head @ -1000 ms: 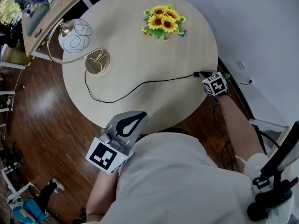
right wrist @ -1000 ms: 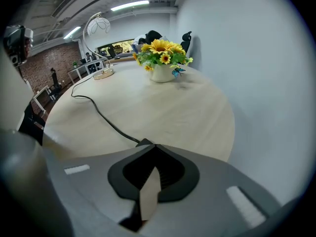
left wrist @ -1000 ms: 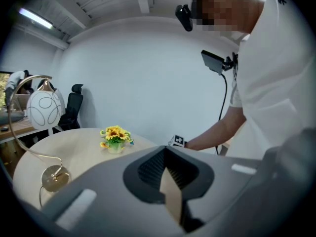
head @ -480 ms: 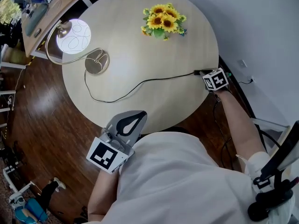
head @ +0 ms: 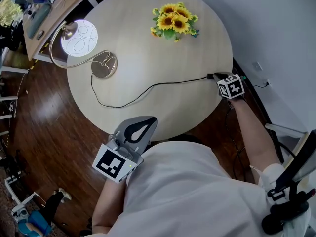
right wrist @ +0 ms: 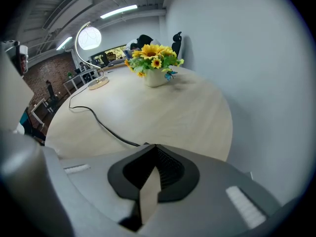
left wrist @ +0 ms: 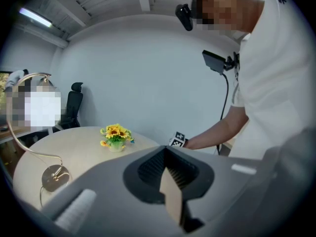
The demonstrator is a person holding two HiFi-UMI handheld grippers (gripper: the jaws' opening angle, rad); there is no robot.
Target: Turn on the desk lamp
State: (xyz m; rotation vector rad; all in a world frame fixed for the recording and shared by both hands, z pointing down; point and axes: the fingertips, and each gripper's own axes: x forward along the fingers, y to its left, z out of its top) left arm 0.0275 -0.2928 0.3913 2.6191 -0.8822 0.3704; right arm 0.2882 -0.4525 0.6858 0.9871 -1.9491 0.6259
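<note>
Desk lamp [head: 79, 37] globe now glows bright white; a second ago dull, unlit. Judgement: switch-on done, task essentially complete. Lamp stands at far-left rim of round surface [head: 148, 43]. Cord [head: 148, 88] runs across to right edge. Right claw [right wrist: 149, 184] clenched, nothing between jaws, poised at cord's near end. Left claw [left wrist: 172, 194] clenched, empty, by body.

No word, brand name or number can be read anywhere. The only signs are black-and-white square markers (block patterns, not letters): one faces up on the left cube [head: 114, 163] of the left gripper [head: 139, 132], others on the right cube [head: 231, 87] of the right gripper [head: 213, 76].
</note>
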